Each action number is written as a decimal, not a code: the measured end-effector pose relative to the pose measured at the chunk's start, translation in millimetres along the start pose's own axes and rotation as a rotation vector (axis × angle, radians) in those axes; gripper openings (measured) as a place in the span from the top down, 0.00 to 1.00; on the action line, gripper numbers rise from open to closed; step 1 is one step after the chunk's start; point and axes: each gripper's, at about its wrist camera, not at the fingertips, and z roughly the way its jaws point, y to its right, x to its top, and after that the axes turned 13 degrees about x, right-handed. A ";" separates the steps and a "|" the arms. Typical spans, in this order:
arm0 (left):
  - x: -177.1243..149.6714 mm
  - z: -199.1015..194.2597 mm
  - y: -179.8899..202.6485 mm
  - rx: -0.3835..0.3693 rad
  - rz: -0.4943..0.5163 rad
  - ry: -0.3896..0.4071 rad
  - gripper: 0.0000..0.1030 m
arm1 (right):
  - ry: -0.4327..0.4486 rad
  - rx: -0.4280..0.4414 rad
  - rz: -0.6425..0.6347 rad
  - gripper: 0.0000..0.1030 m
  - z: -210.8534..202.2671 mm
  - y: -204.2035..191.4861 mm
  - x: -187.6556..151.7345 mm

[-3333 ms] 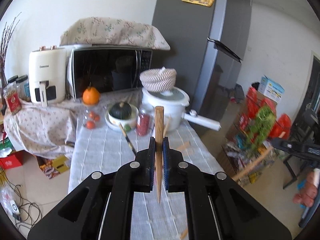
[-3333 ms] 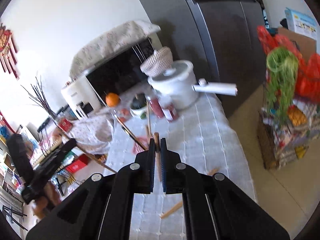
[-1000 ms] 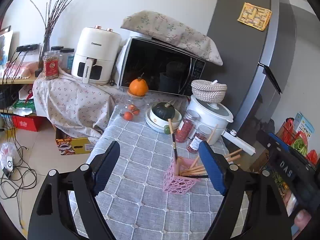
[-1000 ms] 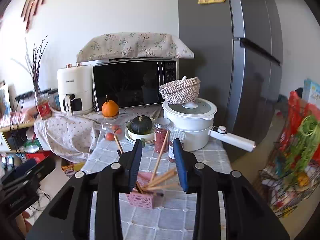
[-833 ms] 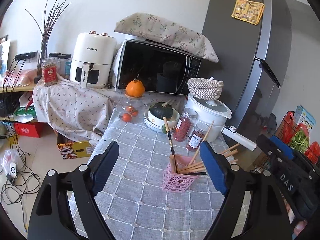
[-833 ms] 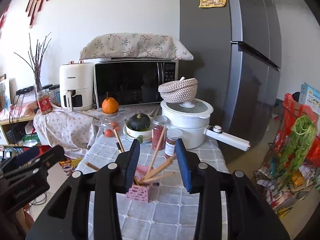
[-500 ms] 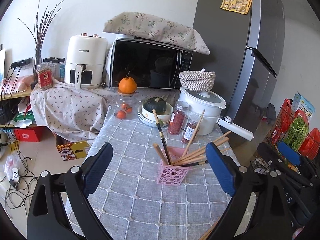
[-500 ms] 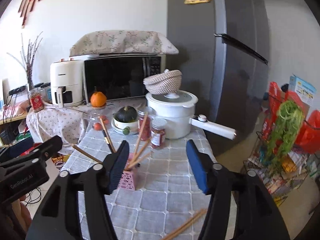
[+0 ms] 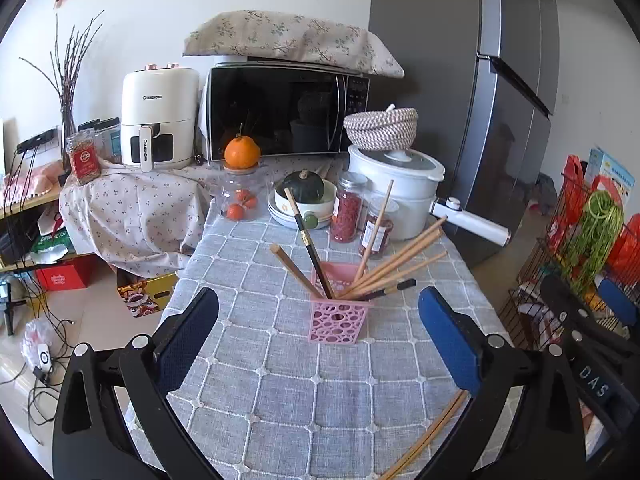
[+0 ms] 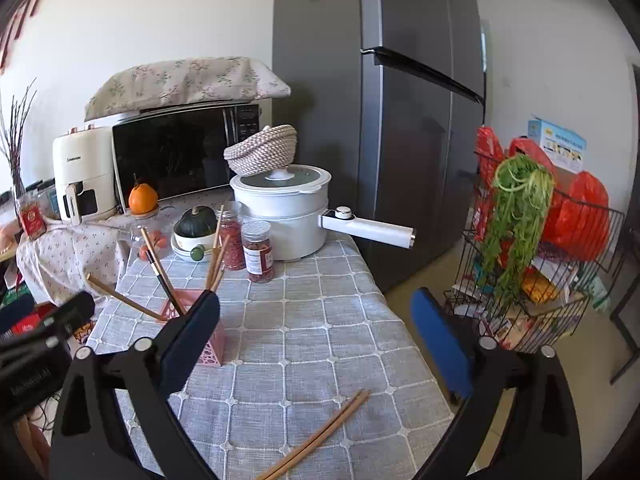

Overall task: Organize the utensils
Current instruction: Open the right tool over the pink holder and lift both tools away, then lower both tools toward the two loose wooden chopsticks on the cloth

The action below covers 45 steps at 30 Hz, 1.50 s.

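Observation:
A pink perforated holder stands on the grey checked tablecloth with several wooden and black chopsticks leaning out of it. It also shows in the right wrist view, partly behind my left finger. A loose pair of wooden chopsticks lies near the table's front edge; it also shows in the left wrist view. My left gripper is wide open and empty, above and short of the holder. My right gripper is wide open and empty above the cloth.
At the table's far end stand a white pot with a long handle, two spice jars, a bowl with a green squash and a jar topped by an orange. A wire basket stands right of the table.
Both grippers, shut on chopsticks 3.3 s ago, now stand open and empty. Both have drawn back and opened wider; the loose pair near the front edge has come into view.

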 end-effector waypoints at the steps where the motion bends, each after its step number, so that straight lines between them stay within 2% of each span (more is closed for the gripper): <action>1: -1.8 0.5 2.9 0.004 0.012 -0.003 0.07 | -0.004 -0.003 0.006 0.06 -0.1 1.8 -0.6; 12: -22.6 13.0 31.8 0.007 0.114 -0.049 0.07 | -0.106 -0.036 0.095 0.06 -0.5 44.4 -33.0; 18: -47.3 35.6 63.2 -0.037 0.213 -0.151 0.07 | -0.200 -0.075 0.184 0.06 -1.4 85.0 -69.7; 22: -65.7 50.7 89.7 -0.043 0.315 -0.195 0.07 | -0.266 -0.096 0.277 0.06 -6.2 111.8 -97.3; 25: -77.8 62.8 112.2 -0.060 0.383 -0.236 0.07 | -0.346 -0.116 0.342 0.06 -5.3 128.0 -118.8; 27: -83.5 71.6 127.6 -0.077 0.413 -0.269 0.07 | -0.387 -0.103 0.389 0.06 -3.6 137.5 -127.7; 33: -88.2 98.5 175.2 -0.120 0.475 -0.366 0.07 | -0.371 -0.100 0.445 0.06 -10.3 153.0 -129.6; 38: -83.6 119.6 208.5 -0.181 0.533 -0.465 0.07 | -0.421 -0.060 0.510 0.06 -3.1 161.1 -133.4; 40: -81.6 130.2 217.9 -0.180 0.541 -0.497 0.07 | -0.432 -0.044 0.541 0.06 -1.6 164.4 -134.8; 41: -80.2 138.2 221.7 -0.173 0.537 -0.521 0.07 | -0.433 -0.040 0.550 0.06 -1.7 165.5 -135.1; 45: -80.9 163.8 233.3 -0.225 0.509 -0.670 0.07 | -0.436 -0.030 0.581 0.06 -1.7 169.4 -136.1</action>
